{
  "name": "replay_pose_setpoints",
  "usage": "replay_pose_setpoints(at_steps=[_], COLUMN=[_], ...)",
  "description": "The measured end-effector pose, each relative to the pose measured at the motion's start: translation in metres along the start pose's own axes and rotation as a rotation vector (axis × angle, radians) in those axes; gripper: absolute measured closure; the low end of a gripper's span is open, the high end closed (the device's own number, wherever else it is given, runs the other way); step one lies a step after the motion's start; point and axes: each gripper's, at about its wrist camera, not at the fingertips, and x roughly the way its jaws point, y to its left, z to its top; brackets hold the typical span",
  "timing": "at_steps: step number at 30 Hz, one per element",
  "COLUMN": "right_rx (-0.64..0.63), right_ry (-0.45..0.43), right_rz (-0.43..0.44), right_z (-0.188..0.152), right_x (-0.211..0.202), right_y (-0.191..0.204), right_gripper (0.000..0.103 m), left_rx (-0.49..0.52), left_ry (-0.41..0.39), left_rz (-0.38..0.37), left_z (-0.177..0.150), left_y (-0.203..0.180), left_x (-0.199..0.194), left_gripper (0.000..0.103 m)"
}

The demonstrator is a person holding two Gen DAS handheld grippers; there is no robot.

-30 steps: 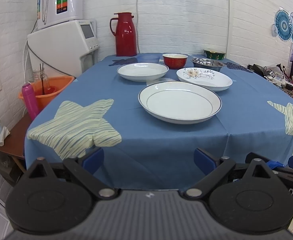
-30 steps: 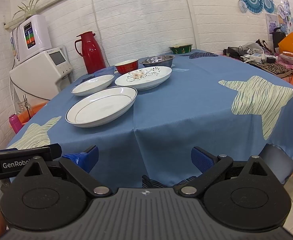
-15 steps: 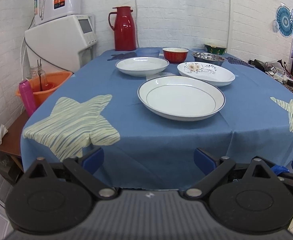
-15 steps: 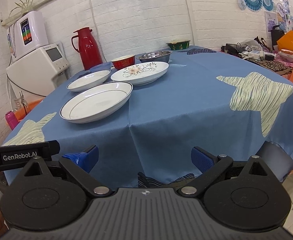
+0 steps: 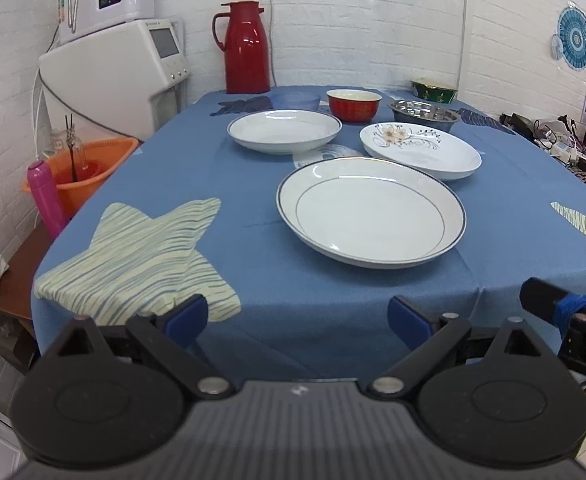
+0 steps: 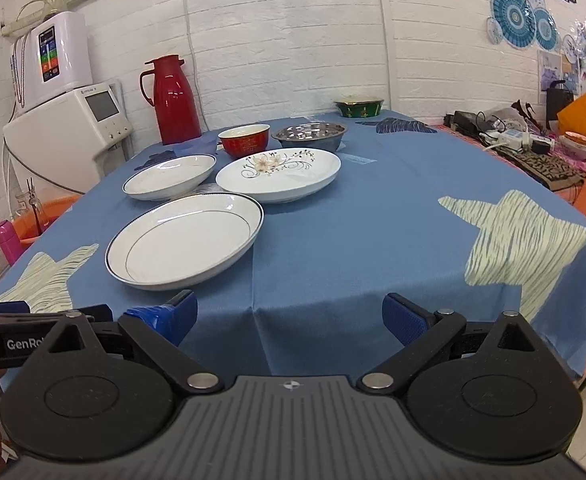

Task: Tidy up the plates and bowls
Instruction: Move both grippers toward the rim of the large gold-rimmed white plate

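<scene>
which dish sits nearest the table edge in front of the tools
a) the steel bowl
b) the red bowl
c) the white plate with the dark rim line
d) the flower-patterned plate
c: the white plate with the dark rim line lies closest to the near edge, with the flower-patterned plate, red bowl and steel bowl farther back.

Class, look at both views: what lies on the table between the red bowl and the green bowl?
The steel bowl sits between the red bowl and the green bowl, clearest in the right wrist view.
</scene>
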Motion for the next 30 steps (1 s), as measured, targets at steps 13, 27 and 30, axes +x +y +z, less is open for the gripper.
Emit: replay_pose_setpoints(at_steps=[13,27,30], right_rx=[-0.029,0.007,0.01], right_ry=[0.045,0.244,0.269], right_rz=[-0.004,0.039,0.042], right_z=[0.045,0.055,0.058], right_x=[0.037,0.117,0.131], right_y=[0.011,0.012,0.014], right_gripper=[0.016,0.016,0.016], left_rx=[-0.044,-0.023,-0.021], left_ry=[0.01,0.148,0.182], left_rz=[-0.004,-0.116,-0.156], left_z=[0.053,0.082,0.086], left_y=[0.015,0.037,0.041], left_x=[0.025,0.081,0.097], left_gripper=[0.007,0.007,0.007])
